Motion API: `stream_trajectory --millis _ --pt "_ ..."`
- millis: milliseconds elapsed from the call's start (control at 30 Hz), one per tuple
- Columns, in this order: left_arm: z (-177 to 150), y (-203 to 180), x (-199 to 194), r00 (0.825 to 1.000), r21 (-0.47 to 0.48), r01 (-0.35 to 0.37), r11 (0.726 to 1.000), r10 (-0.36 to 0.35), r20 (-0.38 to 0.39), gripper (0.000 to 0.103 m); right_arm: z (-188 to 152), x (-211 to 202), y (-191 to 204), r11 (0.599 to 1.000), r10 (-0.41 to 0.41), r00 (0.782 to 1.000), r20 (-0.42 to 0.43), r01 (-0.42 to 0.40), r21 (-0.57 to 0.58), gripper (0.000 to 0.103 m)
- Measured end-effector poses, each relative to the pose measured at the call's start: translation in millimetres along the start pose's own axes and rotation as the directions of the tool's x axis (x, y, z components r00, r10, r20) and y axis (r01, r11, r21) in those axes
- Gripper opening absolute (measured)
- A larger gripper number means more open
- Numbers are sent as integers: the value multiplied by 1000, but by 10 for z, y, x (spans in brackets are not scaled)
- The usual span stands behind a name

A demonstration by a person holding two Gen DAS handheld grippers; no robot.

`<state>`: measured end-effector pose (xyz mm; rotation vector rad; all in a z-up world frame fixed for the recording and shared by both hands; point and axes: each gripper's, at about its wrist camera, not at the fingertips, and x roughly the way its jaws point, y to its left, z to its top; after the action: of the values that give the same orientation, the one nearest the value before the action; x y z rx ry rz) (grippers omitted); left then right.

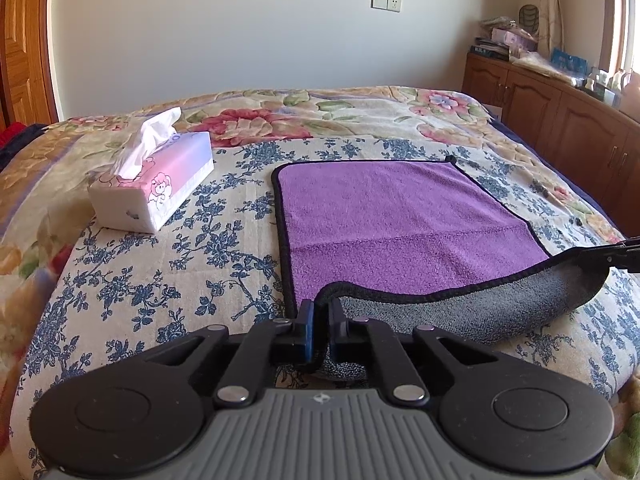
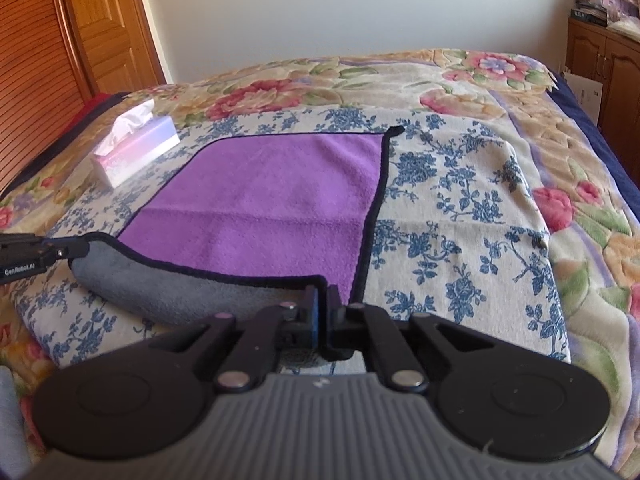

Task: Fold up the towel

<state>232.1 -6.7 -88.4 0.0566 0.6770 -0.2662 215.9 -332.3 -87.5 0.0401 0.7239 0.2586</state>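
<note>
Left tongs (image 1: 322, 320) are pinched on the near-left corner of the towel (image 1: 384, 216); right tongs (image 2: 323, 306) are pinched on the near-right corner. The near hem is lifted and rolled over, so the grey underside (image 1: 500, 304) is exposed. The rest of the towel is spread flat, purple side up, on the blue-flowered sheet (image 1: 192, 272) over the bed (image 1: 360, 108). A tissue box (image 1: 160, 184) is seen just left of the towel, apart from it. A wooden cabinet (image 1: 552, 116) is seen beyond the bed's right side.
</note>
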Motion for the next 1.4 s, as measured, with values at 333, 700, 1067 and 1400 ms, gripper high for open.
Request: stream_trajectory --millis 333,700,1067,1400 --pt "94 28 -77 1000 -30 12 999 -12 23 6 77 -94 45 999 15 998 67 -13 -35 4" --pt "267 22 -47 999 -37 10 999 -8 47 6 242 -152 30 999 17 986 167 -8 -54 3" --pt "396 53 47 998 -32 13 999 -11 57 6 364 2 38 994 14 983 185 5 -106 3" --pt "516 59 170 998 -10 -6 1000 7 62 6 486 107 17 989 7 978 210 24 -145 3"
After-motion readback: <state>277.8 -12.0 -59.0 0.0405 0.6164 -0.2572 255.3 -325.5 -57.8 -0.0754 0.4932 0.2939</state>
